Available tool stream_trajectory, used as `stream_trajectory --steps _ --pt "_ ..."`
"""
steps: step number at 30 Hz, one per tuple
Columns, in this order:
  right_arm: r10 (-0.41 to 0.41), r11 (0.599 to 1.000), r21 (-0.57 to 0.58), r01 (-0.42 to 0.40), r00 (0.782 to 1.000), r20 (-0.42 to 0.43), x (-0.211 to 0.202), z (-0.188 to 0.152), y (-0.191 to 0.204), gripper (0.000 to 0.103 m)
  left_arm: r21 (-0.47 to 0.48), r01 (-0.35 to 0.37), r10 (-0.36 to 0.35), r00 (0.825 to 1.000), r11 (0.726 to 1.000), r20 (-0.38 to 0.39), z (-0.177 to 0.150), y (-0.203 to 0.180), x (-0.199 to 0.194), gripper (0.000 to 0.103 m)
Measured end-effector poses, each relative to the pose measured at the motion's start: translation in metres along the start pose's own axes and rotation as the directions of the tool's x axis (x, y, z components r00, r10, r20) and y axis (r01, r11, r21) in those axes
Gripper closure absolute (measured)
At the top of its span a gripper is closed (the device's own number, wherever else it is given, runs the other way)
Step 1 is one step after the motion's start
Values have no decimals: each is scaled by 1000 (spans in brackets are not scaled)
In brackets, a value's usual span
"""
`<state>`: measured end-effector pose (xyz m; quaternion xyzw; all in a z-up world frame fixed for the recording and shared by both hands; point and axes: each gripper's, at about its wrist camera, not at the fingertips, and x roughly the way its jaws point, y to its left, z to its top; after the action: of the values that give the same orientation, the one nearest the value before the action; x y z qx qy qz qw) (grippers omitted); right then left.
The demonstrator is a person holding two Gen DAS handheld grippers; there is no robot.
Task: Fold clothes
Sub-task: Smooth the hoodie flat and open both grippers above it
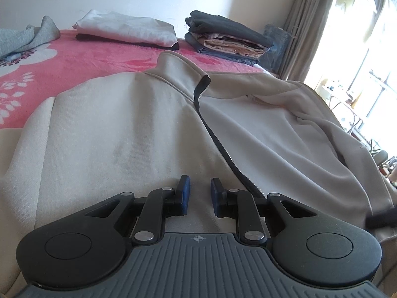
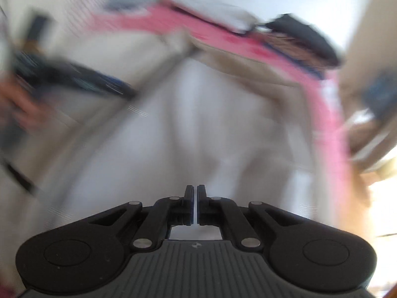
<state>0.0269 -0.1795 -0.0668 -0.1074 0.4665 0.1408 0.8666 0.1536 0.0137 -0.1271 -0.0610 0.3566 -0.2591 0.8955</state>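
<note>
Daylight glare from window [image 1: 359,57] at right; right wrist view motion-blurred, fisheye-bent edges.

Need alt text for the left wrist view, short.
A beige zip jacket lies spread on a pink bedspread, the left gripper just above it, jaws slightly apart and empty. Two stacks of folded clothes sit behind.

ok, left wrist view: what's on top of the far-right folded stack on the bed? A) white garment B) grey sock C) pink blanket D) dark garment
D: a dark garment tops the far-right stack, with tan and blue pieces beneath; the white garment tops the other pile further left.
</note>
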Motion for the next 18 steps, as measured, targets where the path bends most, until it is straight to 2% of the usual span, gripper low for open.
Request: stream_trajectory --steps 2,4,7,11,13,14,16,18 --pt "168 981 99 -165 986 -22 13 2 1 100 -2 3 -3 1000 1000 0 1 0 -1 83" --pt "312 935 190 -300 950 -36 27 1 0 100 6 -7 7 1000 1000 -4 3 -3 -5 83" --pt "372 904 246 -349 927 -53 38 -5 -1 100 5 -19 19 1000 1000 15 6 -8 -21 81" --pt "438 850 341 -402 898 -33 41 -17 -8 100 2 86 -86 996 996 28 3 -18 -52 80" --pt "471 821 377 -429 882 -20 42 -23 -11 100 30 100 -100 995 994 -9 -4 -27 -58 80" --pt "469 820 381 -427 883 -20 41 -25 -11 100 41 102 -101 994 994 -33 -9 -31 -59 80" --pt "430 846 363 -391 903 -28 38 -26 -10 100 51 110 -106 991 993 -76 -18 -39 -61 80" --pt "335 900 297 -319 942 -3 27 -26 -5 100 53 128 -124 989 990 -84 -23 -47 -67 80"
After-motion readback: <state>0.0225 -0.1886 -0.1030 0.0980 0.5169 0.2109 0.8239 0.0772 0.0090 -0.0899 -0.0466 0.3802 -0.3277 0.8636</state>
